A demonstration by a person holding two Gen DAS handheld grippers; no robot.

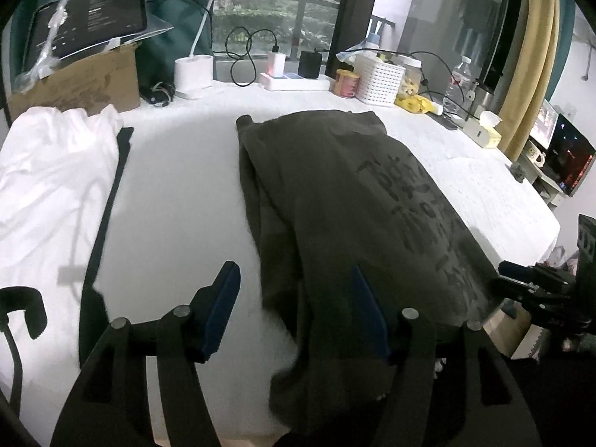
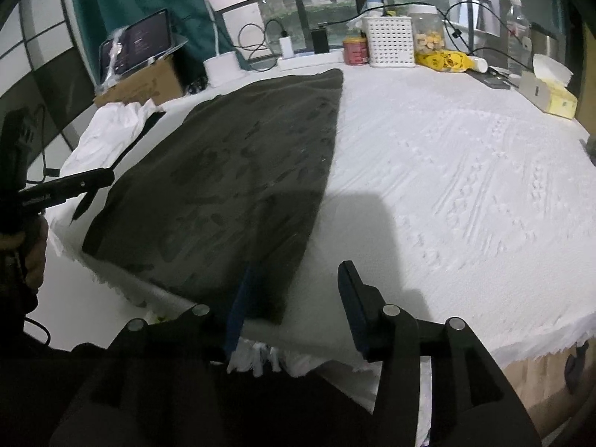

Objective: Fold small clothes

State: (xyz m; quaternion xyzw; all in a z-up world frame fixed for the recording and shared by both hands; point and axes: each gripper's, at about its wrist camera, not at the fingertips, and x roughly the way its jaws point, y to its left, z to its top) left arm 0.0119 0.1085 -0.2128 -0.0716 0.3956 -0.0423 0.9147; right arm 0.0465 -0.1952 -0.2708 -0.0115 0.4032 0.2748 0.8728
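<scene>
A dark olive T-shirt [image 1: 357, 201] with a dark print lies partly folded lengthwise on the white-covered table [image 1: 178, 186]; it also shows in the right wrist view [image 2: 231, 186]. My left gripper [image 1: 294, 287] is open at the shirt's near left edge, its right finger over the cloth and its left finger over bare table. My right gripper [image 2: 298, 279] is open at the shirt's near right corner, its left finger over the cloth. Each gripper shows in the other's view, the right [image 1: 521, 283] and the left [image 2: 85, 182].
A white garment [image 1: 52, 178] with a dark strip lies at the left of the table. Along the far edge stand a cardboard box with a tablet [image 1: 85, 70], a lamp base [image 1: 193, 74], a power strip, a white basket [image 1: 380, 78], jars, a water bottle and a tissue box [image 2: 551, 93].
</scene>
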